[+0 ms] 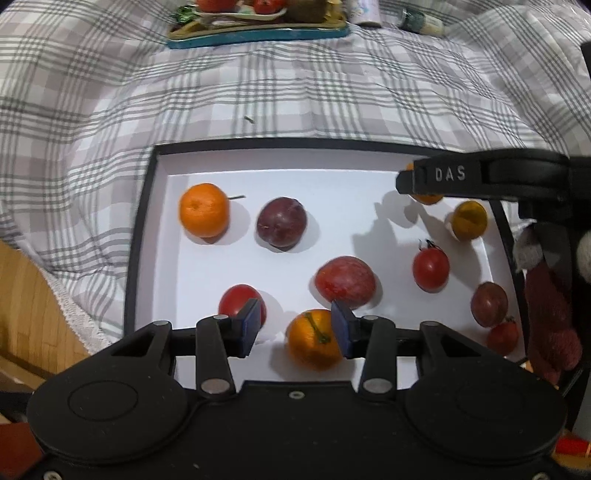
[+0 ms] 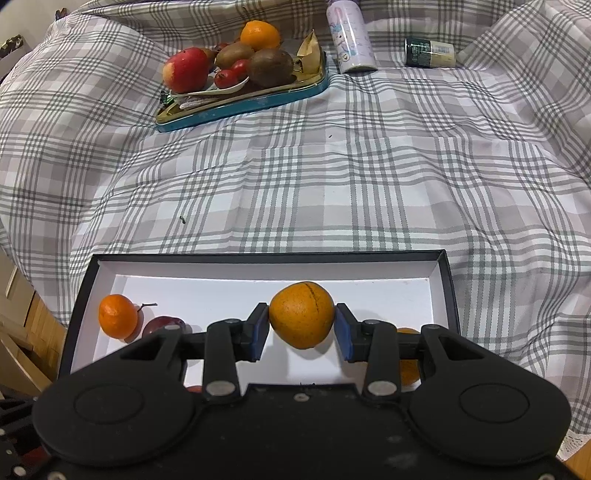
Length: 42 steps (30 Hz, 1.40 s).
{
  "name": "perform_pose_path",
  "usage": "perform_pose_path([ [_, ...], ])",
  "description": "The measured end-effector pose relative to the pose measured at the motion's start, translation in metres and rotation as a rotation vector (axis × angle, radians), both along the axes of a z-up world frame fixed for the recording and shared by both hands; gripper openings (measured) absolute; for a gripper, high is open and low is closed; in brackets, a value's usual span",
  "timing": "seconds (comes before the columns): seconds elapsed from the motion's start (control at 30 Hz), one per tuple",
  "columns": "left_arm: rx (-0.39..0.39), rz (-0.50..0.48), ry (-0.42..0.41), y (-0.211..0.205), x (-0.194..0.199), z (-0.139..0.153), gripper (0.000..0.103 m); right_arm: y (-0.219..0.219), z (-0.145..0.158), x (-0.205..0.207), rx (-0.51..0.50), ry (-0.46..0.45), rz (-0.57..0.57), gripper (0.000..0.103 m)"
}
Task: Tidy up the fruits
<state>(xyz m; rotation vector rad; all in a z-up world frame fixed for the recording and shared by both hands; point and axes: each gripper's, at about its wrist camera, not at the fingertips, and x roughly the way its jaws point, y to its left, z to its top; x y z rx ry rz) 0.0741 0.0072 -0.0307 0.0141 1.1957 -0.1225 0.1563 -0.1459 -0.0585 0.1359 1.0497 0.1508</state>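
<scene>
Pads of the right claw (image 2: 301, 332) pinch a yellow-orange fruit (image 2: 301, 314); left claw (image 1: 294, 325) spread, empty, above the box (image 1: 140, 236).

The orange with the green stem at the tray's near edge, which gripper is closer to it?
Left. The left gripper hangs open right over that orange; the right gripper is near the tray's far right corner.

In the left wrist view the right gripper (image 1: 410, 181) covers most of an orange (image 1: 428, 199), and the teal tray (image 1: 258, 35) of fruit is cut by the top edge. In the right wrist view another orange (image 2: 408, 365) sits half hidden behind the fingers (image 2: 343, 336).
</scene>
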Motion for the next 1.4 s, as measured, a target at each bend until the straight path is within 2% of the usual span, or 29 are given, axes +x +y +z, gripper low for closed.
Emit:
perform_pose_path([
  [0.5, -0.004, 0.092, -0.039, 0.008, -0.005, 0.008, 0.05, 0.01, 0.002, 0.0, -0.029, -0.02, 0.06, 0.041],
  [0.7, 0.003, 0.11, -0.063, 0.01, -0.008, 0.009, 0.05, 0.014, 0.014, -0.01, -0.024, -0.07, 0.065, 0.042],
  [1.0, 0.005, 0.121, -0.122, 0.011, -0.019, 0.015, 0.05, 0.004, 0.043, -0.057, -0.067, -0.146, 0.013, 0.042],
  [1.4, 0.025, 0.101, -0.201, 0.003, -0.038, 0.025, 0.05, -0.019, 0.053, -0.126, -0.07, -0.153, -0.042, 0.042],
])
